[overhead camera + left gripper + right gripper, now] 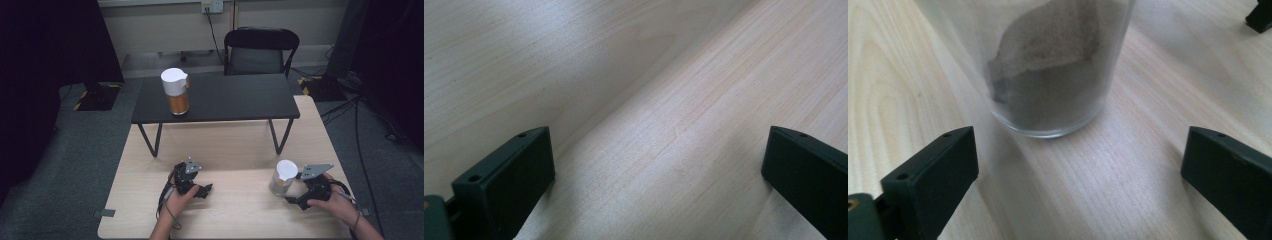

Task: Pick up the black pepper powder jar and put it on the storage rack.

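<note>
Scene: a person is sitting at a pale wooden desk (pixel 235 150), working a black two-jaw hand-held gripper in each hand.
Right hand-held gripper (pixel 295 199): released, jaws standing wide apart, and pointing toward 10 o'clock at the jar just beside it.
Task's thing: a clear glass jar with a white lid, part-filled with grey-brown powder (pixel 283 177), is standing upright on the desk at about 4 o'clock; in the right gripper view the same jar (pixel 1053 75) is sitting centred just ahead of the open jaws, not yet between them.
Left hand-held gripper (pixel 202 191): released as well, jaws spread over bare wood at about 7 o'clock, well apart from the jar.
Background: a second white-lidded jar of orange powder (pixel 176 91) is resting on a low black table (pixel 240 97) at 11 o'clock.
Step in hand, as judged: reaching to grasp the jar.
Doing it well: keeping the jaws level, sliding forward until both pads are flanking the glass wall, then clenching gently so the jar is not tipping.
</note>
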The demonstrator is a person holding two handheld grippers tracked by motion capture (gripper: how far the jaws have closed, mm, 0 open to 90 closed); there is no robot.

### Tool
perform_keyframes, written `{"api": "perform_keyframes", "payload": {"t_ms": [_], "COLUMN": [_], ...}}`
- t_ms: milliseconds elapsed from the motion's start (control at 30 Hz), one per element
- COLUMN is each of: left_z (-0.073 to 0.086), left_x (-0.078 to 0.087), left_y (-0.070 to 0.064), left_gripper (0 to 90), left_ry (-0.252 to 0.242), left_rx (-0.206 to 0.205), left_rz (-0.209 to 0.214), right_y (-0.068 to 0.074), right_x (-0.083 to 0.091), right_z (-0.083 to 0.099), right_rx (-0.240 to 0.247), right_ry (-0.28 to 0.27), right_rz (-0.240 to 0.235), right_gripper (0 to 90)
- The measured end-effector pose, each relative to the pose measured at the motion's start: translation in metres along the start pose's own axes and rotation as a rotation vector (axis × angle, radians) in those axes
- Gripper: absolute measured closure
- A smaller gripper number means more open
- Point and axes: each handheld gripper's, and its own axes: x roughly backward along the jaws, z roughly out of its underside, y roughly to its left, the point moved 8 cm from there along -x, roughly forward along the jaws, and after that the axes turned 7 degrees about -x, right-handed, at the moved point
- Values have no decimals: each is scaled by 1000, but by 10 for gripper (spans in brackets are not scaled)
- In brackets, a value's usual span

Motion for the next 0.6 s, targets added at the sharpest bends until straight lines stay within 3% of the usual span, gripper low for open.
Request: {"api": "perform_keyframes", "payload": {"t_ms": [600], "left_z": [0], "left_x": [0], "left_y": [0], "left_gripper": [0], "left_ry": [0], "left_rx": [0], "left_rz": [0], "right_y": [3], "right_x": [7], "right_z": [-3], "right_rx": [-19], "right_ry": [-67], "right_rz": [8], "right_gripper": [13]}}
